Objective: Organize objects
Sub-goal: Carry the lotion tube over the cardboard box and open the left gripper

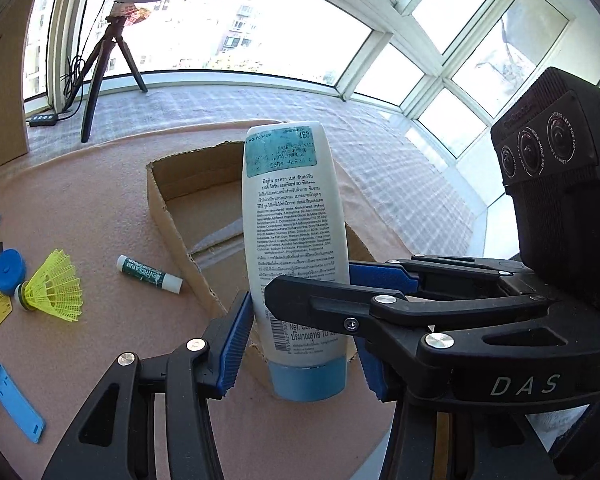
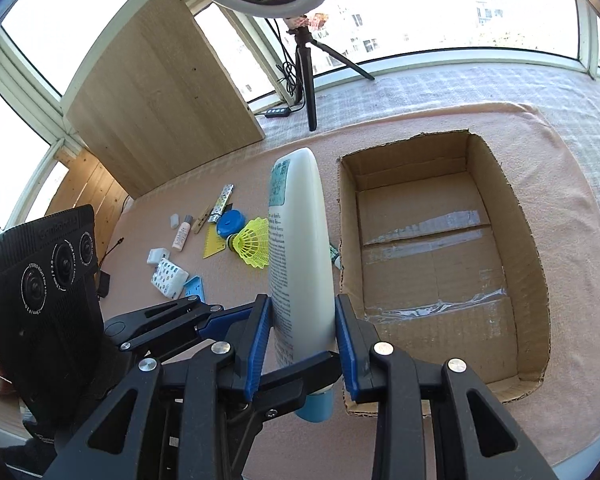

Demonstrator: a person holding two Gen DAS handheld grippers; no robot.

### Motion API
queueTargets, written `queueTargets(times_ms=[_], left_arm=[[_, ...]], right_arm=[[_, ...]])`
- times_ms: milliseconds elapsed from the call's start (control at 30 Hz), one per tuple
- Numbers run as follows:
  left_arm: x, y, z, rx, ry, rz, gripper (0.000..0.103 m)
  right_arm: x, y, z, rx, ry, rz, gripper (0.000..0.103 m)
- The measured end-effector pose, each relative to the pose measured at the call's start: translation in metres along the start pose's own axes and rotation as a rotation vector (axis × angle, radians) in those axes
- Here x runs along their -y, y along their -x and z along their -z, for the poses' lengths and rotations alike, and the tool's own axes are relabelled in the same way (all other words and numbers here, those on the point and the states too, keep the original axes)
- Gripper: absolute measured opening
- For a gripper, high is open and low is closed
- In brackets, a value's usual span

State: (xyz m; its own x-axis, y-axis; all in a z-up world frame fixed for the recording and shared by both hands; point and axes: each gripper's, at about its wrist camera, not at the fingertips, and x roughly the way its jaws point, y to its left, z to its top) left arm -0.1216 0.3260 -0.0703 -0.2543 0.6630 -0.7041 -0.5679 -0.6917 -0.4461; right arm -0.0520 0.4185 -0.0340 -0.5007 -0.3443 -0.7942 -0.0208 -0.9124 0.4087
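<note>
A white lotion tube (image 1: 296, 224) with a light blue cap stands cap-down between both grippers, above the near left corner of an open cardboard box (image 1: 180, 216). In the left wrist view my left gripper (image 1: 300, 344) has its blue pads on both sides of the tube's lower part, and the right gripper (image 1: 324, 288) crosses in from the right with its pads on the tube. In the right wrist view the right gripper (image 2: 302, 344) is shut on the tube (image 2: 300, 240); the left gripper's fingers (image 2: 220, 316) come in from the left. The box (image 2: 536, 264) holds nothing.
On the pink cloth left of the box lie a yellow shuttlecock (image 2: 254, 246), a blue round case (image 2: 230, 224), a green lip balm stick (image 1: 150, 274), a blue flat case (image 1: 16, 400), a tissue pack (image 2: 168, 278) and small items. A ring light tripod (image 2: 306, 76) and a wooden board (image 2: 156, 96) stand behind.
</note>
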Motion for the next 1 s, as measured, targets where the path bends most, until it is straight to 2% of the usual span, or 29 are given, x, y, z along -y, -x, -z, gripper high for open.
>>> queueTargets(times_ms=[200, 467, 500, 533, 600, 700, 1000], left_arm=[[0.013, -0.042, -0.017, -0.039, -0.01, 0.018, 0.053], [0.019, -0.067, -0.019, -0.092, -0.036, 0.013, 0.055], [0.019, -0.069, -0.018, -0.109, -0.038, 0.003, 0.069], [0.019, -0.067, -0.014, -0.112, -0.037, -0.023, 0.08], [0.017, -0.065, -0.011, -0.106, -0.047, -0.054, 0.081], [0.012, -0.059, -0.009, -0.106, -0.035, -0.064, 0.081], [-0.001, -0.035, -0.002, -0.09, -0.016, -0.083, 0.081]], right_arm=[[0.034, 0.0, -0.008, 0.009, -0.049, 0.041, 0.029], [0.057, -0.004, -0.007, -0.012, -0.072, 0.057, 0.031], [0.057, -0.004, -0.007, -0.005, -0.074, 0.048, 0.035], [0.057, -0.001, -0.006, 0.006, -0.073, 0.043, 0.053], [0.054, 0.004, -0.006, 0.042, -0.055, 0.079, 0.074], [0.048, 0.011, -0.007, 0.09, -0.026, 0.132, 0.075], [0.04, 0.008, -0.004, 0.104, -0.026, 0.145, 0.075]])
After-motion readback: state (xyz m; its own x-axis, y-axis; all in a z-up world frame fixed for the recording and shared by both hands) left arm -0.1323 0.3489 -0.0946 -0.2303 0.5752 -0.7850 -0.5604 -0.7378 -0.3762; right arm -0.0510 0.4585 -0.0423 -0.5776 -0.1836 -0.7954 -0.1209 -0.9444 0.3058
